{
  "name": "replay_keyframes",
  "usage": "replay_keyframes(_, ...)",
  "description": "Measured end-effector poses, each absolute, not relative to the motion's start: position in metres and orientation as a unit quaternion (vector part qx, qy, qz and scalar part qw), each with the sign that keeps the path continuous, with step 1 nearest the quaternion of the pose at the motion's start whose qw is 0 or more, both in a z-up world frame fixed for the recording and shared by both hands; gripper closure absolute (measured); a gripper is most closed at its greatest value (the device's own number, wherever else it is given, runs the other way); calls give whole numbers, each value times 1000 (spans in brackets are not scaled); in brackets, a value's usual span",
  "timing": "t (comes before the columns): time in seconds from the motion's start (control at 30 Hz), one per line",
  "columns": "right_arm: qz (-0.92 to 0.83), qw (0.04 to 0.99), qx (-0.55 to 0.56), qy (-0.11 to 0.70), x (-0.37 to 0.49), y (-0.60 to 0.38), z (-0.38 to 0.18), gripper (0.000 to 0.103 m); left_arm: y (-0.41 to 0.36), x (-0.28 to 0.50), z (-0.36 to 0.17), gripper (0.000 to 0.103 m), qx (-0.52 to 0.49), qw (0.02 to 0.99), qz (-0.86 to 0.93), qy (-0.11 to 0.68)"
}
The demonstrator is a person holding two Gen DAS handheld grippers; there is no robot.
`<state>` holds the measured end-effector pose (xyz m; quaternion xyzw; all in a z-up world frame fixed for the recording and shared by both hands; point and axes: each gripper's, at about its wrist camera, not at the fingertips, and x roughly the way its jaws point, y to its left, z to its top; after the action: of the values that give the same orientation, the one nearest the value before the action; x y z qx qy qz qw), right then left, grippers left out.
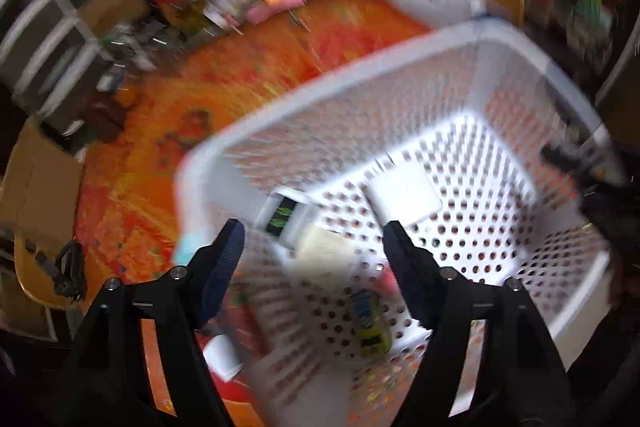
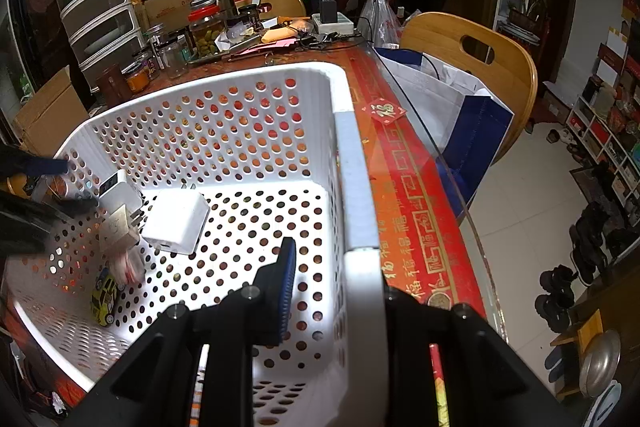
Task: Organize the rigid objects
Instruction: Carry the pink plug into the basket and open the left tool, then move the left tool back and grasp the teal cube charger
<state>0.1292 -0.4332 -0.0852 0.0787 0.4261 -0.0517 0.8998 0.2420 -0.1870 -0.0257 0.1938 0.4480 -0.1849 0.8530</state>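
Observation:
A white perforated basket (image 1: 520, 43) (image 2: 352, 155) stands on the orange-red table. In it lie a white charger block (image 2: 176, 221) (image 1: 404, 197), a white device with a dark display (image 2: 116, 193) (image 1: 282, 217), a beige plug adapter (image 2: 118, 229), a small pink-white item (image 2: 126, 265) and a yellow toy car (image 2: 103, 297) (image 1: 372, 325). My left gripper (image 1: 312, 251) is open and empty, straddling the basket's near wall; that view is blurred. My right gripper (image 2: 336, 283) is shut on the basket's right wall, one finger (image 2: 286, 279) inside, the other hidden outside.
Jars (image 2: 206, 29), boxes, bags and a power strip (image 2: 334, 21) crowd the table's far end. A drawer unit (image 2: 96, 15) stands far left. A wooden chair (image 2: 472, 67) with paper bags stands right of the table's glass edge. A white cylinder (image 1: 222, 355) lies beside the basket.

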Motion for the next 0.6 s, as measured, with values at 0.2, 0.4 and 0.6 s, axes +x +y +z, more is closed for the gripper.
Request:
replay_keyframes(0.2,-53,900,79,425,130,-435,-85,80,-46,222,10,0,91,916,-88,381)
replay_keyframes(0.4,-52,899,73,428,131,-434,-85,80,20,262,-70,0,51,879,-63,470)
replay_keyframes(0.6,-55,900,76,425,130,-435,-85,80,-1,304,-115,0,51,859,-115,497)
